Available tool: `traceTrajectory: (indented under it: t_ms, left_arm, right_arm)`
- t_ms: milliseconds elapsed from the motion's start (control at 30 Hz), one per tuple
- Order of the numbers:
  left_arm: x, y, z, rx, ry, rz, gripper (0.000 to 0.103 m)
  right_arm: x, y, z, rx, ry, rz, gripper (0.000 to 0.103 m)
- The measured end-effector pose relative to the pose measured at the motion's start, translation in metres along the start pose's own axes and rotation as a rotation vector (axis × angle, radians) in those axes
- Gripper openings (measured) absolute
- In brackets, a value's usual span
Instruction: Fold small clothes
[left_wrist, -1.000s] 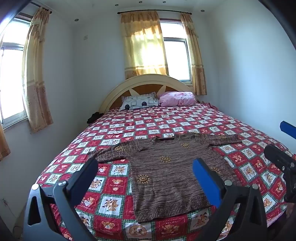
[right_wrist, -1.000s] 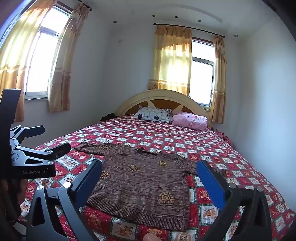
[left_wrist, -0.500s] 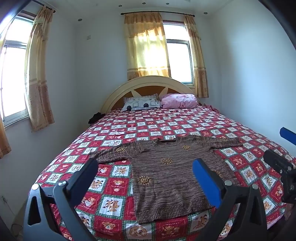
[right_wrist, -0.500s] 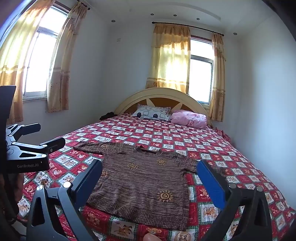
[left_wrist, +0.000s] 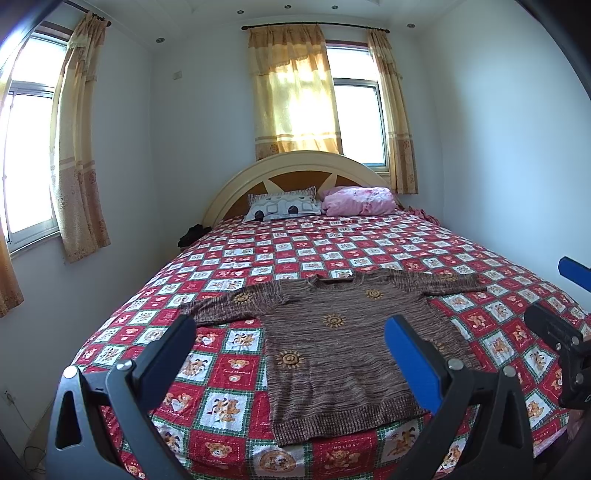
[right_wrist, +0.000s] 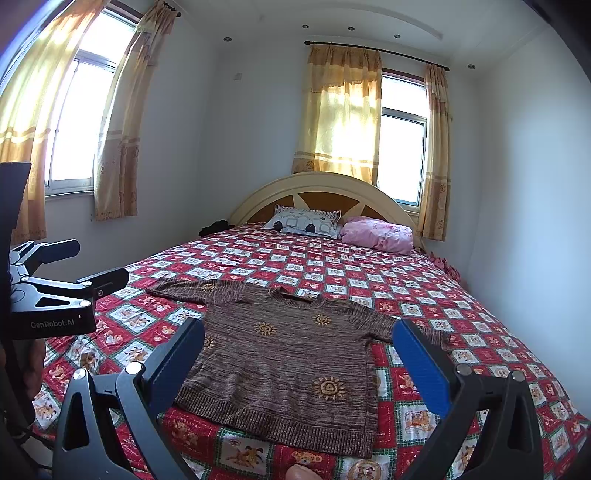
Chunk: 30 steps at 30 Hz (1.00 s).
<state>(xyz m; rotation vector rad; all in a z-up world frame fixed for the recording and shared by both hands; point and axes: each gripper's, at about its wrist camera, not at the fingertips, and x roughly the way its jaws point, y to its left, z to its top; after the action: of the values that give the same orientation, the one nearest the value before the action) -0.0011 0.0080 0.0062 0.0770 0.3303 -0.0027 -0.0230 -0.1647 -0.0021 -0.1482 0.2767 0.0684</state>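
Left wrist view: sweater (left_wrist: 332, 343) flat beyond gaping left claw (left_wrist: 288, 339).

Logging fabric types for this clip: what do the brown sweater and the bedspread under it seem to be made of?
The sweater looks like a marled knit, probably wool or acrylic: ribbed hem and collar, matte, with raised yellow sun motifs. The bedspread looks like smooth printed woven cloth, likely cotton or a blend: flat bear-print squares, no pile.

The left gripper (left_wrist: 290, 345) and right gripper (right_wrist: 297, 349) are both held level, side by side, jaws spread wide.
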Motion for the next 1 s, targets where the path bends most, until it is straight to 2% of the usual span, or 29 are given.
traceTrajectory:
  t_ms: [1000]
  left_arm:
    - [0.0027,0.0033,-0.0014,0.001,0.004,-0.001,0.103]
  right_arm:
    - [0.0063,0.0017,-0.0069,-0.007,0.017,0.003,0.102]
